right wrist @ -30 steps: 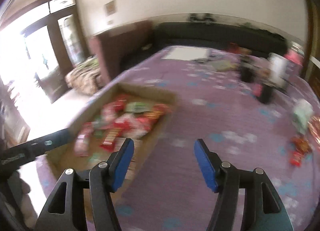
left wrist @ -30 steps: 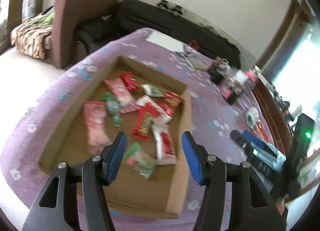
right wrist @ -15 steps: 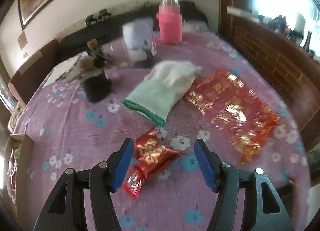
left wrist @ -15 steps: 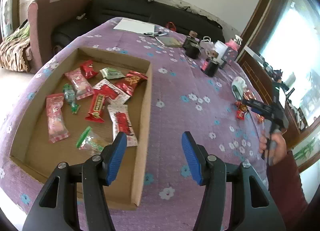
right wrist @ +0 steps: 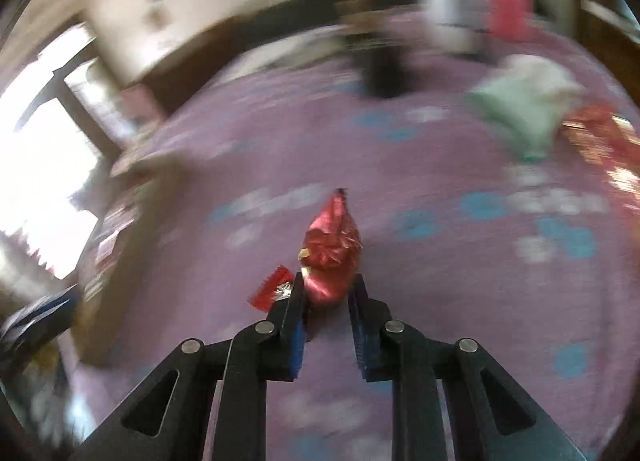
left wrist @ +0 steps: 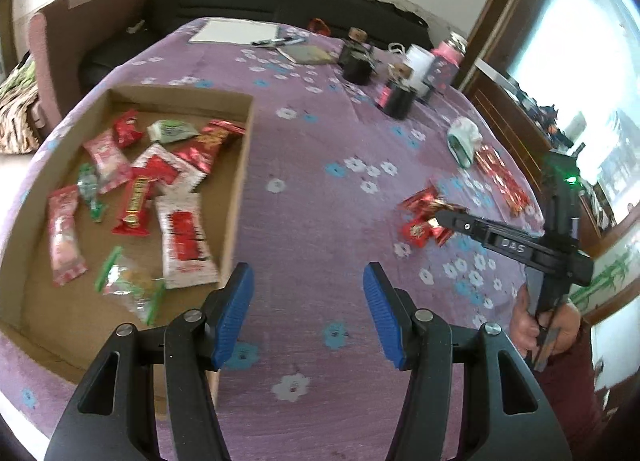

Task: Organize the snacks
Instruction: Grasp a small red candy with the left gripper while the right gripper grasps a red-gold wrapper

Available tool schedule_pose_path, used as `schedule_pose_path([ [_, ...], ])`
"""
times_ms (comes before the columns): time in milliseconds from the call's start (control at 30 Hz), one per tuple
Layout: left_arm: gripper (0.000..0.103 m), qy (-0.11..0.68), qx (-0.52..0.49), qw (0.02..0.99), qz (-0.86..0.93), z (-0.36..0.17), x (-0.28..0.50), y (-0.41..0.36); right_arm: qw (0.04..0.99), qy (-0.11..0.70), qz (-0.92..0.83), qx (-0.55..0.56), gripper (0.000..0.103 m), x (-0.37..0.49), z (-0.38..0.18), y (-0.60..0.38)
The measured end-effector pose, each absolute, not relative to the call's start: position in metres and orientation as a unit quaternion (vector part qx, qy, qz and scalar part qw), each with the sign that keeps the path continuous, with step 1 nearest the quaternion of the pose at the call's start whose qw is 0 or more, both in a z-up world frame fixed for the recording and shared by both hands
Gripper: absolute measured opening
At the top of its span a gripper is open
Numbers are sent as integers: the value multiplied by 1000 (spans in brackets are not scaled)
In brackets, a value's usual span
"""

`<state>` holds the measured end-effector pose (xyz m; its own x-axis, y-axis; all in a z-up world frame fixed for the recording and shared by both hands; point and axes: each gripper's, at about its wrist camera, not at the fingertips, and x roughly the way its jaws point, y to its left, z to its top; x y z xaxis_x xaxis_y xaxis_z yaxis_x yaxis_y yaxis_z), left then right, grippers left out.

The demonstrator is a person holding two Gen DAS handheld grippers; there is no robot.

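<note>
A shallow cardboard box point(left wrist: 240, 165) lies on the purple flowered tablecloth at the left and holds several snack packets point(left wrist: 180, 237). My left gripper point(left wrist: 306, 309) is open and empty, above the cloth just right of the box. My right gripper point(right wrist: 326, 301) is shut on a red foil snack packet point(right wrist: 332, 249) and holds it over the cloth. In the left wrist view the right gripper point(left wrist: 444, 217) reaches in from the right over red packets point(left wrist: 420, 229) on the cloth. The right wrist view is blurred.
A green-white cloth glove point(left wrist: 464, 141) and a red-gold packet point(left wrist: 502, 179) lie at the right. Black cups point(left wrist: 396, 99), a white container point(left wrist: 420, 65) and a pink bottle point(left wrist: 448, 61) stand at the far side. Paper and pens point(left wrist: 236, 31) lie at the back. A sofa stands beyond.
My right gripper has closed on the red foil packet and swung left with it. My left gripper has moved right, off the box, and stays open.
</note>
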<state>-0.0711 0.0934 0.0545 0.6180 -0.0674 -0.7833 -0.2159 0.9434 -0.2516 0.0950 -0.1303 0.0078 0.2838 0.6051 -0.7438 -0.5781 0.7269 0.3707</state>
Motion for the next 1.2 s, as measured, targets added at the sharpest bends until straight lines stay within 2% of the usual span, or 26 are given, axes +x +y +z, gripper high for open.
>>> schedule_pose_path([
  [67, 56, 440, -151, 884, 35, 52, -67, 86, 817, 456, 352, 10, 33, 91, 14, -136],
  [100, 56, 442, -149, 884, 32, 51, -65, 83, 825, 452, 339, 7, 45, 92, 15, -139],
  [133, 56, 445, -148, 883, 29, 48, -63, 80, 834, 448, 324, 3, 53, 93, 15, -140],
  [333, 56, 460, -114, 881, 3, 39, -51, 56, 834, 451, 319, -15, 56, 93, 10, -120],
  [467, 56, 468, -88, 879, -5, 35, -43, 41, 842, 444, 303, -47, 56, 91, -2, -104],
  [500, 56, 469, -85, 879, -6, 35, -41, 39, 840, 447, 303, -55, 52, 89, -6, -103],
  [533, 56, 470, -82, 879, -8, 34, -38, 35, 842, 445, 298, -62, 37, 88, -8, -101],
  [633, 56, 474, -68, 878, -13, 30, -27, 23, 851, 438, 287, -44, 28, 89, -5, -111],
  [1000, 55, 482, -24, 875, -34, 6, 23, -18, 864, 442, 238, 17, 28, 111, -7, -157],
  [1067, 35, 481, -12, 877, -21, 1, 25, -20, 866, 439, 237, 13, 28, 110, -6, -156],
  [1100, 19, 471, 8, 882, -5, 2, 24, -22, 867, 438, 237, 12, 28, 110, -6, -155],
  [1200, 18, 471, -13, 882, -11, 4, 20, -14, 868, 434, 239, 14, 27, 108, -5, -156],
])
